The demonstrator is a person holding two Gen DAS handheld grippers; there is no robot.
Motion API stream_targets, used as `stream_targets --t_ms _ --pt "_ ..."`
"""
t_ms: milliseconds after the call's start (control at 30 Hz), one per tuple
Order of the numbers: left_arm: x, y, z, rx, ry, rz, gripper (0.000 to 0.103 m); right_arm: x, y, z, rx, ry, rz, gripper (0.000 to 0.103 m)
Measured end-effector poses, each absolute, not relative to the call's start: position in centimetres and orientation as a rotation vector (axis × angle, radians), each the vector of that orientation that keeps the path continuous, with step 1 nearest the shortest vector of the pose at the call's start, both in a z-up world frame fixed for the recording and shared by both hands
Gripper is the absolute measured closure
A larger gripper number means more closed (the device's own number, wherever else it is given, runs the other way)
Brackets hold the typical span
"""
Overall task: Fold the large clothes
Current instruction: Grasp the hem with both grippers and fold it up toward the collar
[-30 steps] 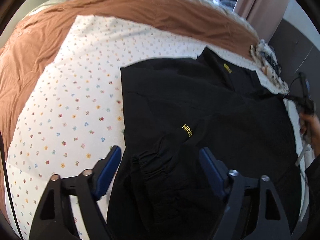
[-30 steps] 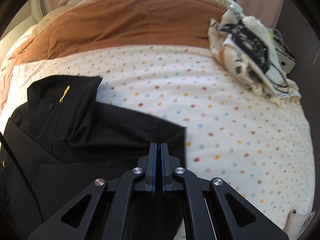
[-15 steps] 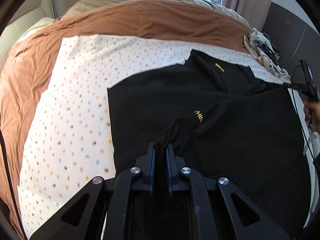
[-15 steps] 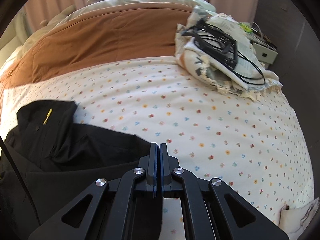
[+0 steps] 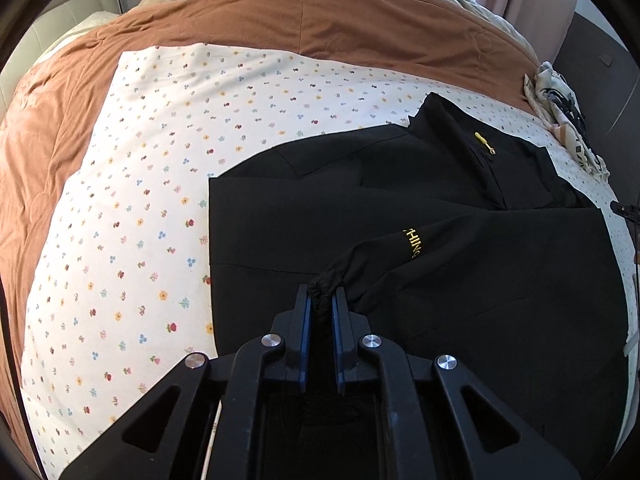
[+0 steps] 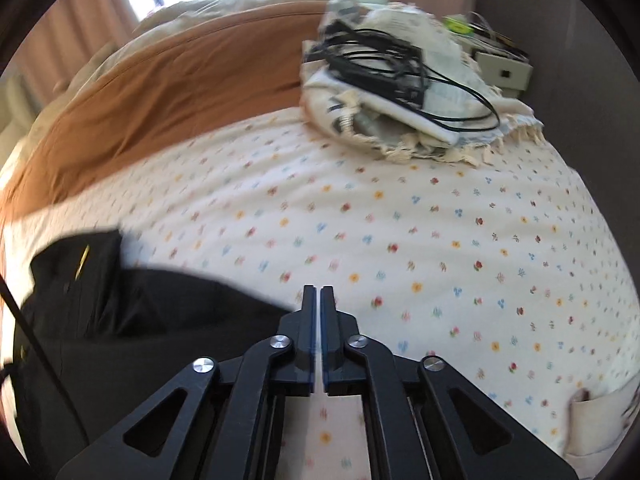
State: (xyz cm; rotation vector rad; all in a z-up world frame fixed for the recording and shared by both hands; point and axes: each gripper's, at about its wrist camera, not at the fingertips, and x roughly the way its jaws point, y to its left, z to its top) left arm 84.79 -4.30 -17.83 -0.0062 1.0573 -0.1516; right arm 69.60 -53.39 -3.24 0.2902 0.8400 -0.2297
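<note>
1. On the floral-print white bedsheet [image 5: 152,184] the black jacket with yellow lettering on one sleeve [image 5: 400,200] lies spread flat, collar toward the brown quilt [image 5: 280,12].
2. Versus a second ago: the left gripper [image 5: 320,304], then wide apart above the gathered sleeve cuff [image 5: 324,286], is now clamped on it, sleeve lifted across the body.
3. The right gripper [image 6: 318,300], pressed together a second ago at the jacket's edge, is now opening; a thin gap shows sheet only, no cloth between the pads.
4. Jacket: dark, smooth, yellow zip pull [image 5: 485,144] at the collar.
5. Fringed cream cloth bundle with black cables [image 6: 400,80] sits well apart.
</note>
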Motion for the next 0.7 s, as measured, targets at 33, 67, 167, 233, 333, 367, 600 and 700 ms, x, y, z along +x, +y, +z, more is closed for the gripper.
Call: stream_targets --t_ms 33,67,167,233,333,367,600,700 --pt "84.7 -4.4 -17.9 -0.011 1.058 -0.154 0.092 69.2 -53.3 -3.2 0.298 0.853 -0.21 0.04" --pt "84.6 -4.5 -17.8 -0.015 1.058 -0.155 0.092 68.6 -53.2 -3.2 0.318 0.853 -0.18 0.005" --pt "84.4 -4.5 -17.6 -0.025 1.06 -0.159 0.092 67.6 -53.4 -3.3 0.365 0.858 -0.14 0.004" --pt "84.3 -4.4 -17.4 -0.023 1.064 -0.16 0.092 67.3 -53.7 -4.0 0.4 0.885 -0.118 0.004" --pt "84.0 -4.1 -17.4 -0.019 1.07 -0.158 0.092 67.3 -53.7 -5.1 0.418 0.953 -0.07 0.026" --pt "83.9 -4.0 -17.4 -0.018 1.072 -0.155 0.092 67.7 -53.6 -6.2 0.434 0.997 -0.045 0.051" --pt "83.9 -3.5 -18.2 -0.022 1.078 -0.153 0.092 69.8 -53.1 -6.6 0.369 0.959 -0.034 0.103" --pt "84.2 -3.5 -18.4 -0.032 1.075 -0.148 0.092 70.9 -52.3 -6.5 0.274 0.95 -0.091 0.103"
